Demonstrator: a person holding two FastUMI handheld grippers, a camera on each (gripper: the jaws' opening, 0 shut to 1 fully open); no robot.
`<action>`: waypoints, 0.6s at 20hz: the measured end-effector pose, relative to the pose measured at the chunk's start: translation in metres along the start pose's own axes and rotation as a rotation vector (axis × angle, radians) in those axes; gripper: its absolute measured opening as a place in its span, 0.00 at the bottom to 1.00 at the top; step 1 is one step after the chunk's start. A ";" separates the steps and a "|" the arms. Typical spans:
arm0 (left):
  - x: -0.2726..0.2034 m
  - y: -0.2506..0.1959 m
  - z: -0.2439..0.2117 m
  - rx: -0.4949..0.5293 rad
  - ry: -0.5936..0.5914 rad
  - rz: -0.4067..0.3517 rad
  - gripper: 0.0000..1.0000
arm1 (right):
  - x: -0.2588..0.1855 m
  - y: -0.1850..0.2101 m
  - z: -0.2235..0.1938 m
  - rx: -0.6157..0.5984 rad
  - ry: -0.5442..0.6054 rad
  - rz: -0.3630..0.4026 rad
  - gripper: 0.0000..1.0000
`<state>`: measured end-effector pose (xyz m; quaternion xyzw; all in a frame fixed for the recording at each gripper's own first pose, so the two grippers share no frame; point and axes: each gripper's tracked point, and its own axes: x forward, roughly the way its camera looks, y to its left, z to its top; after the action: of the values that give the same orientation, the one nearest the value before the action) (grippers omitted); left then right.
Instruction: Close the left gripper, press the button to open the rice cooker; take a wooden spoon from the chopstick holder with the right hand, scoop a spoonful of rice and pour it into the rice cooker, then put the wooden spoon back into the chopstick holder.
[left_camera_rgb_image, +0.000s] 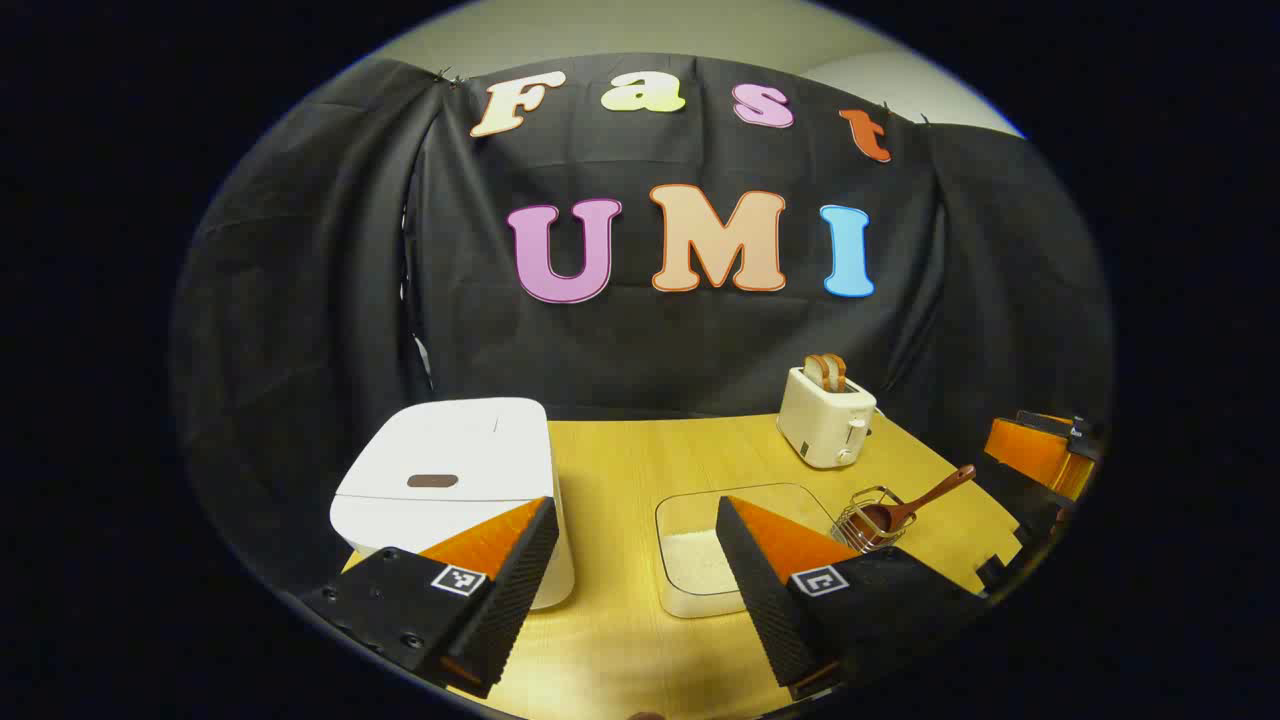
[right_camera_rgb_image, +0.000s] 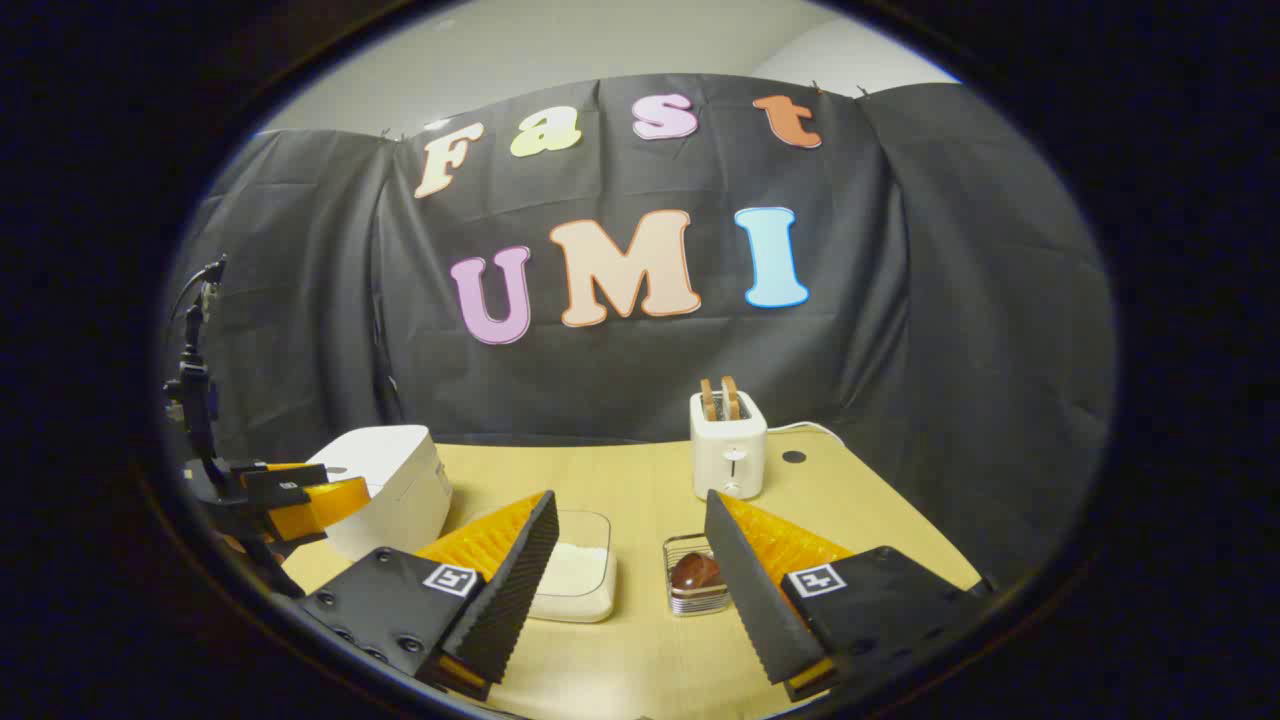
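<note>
Still at step 1, the left gripper (left_camera_rgb_image: 635, 540) gapes wide beside the closed white rice cooker (left_camera_rgb_image: 450, 480); it must shut, then press the lid's dark oval button (left_camera_rgb_image: 432, 481).

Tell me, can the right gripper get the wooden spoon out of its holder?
Probably yes. The right gripper is open, and the spoon sits in the wire holder just ahead with nothing between.

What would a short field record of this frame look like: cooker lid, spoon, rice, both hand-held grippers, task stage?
rice cooker: white, lid shut, left on the table
wooden spoon: in the chopstick holder, handle leaning right
rice container: clear, rice inside, between cooker and holder
toaster: at the back, bread in slots
left hand-held gripper: open, holding nothing
right hand-held gripper: open, holding nothing
stage: button not yet pressed
</note>
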<state>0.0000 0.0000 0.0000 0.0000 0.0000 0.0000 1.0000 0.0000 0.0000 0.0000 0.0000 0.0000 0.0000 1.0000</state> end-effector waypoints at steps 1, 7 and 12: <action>0.000 0.000 0.001 0.000 -0.001 -0.001 0.94 | 0.000 0.000 0.000 0.005 0.000 -0.001 1.00; -0.002 0.010 0.001 -0.021 -0.012 0.017 0.94 | 0.001 0.000 0.008 -0.012 -0.016 -0.006 1.00; -0.001 0.017 -0.001 -0.032 -0.003 0.040 0.95 | 0.001 -0.001 0.010 -0.011 -0.019 -0.011 1.00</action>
<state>-0.0006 0.0174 -0.0009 -0.0158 -0.0016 0.0198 0.9997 0.0009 -0.0007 0.0095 -0.0055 -0.0097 -0.0057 0.9999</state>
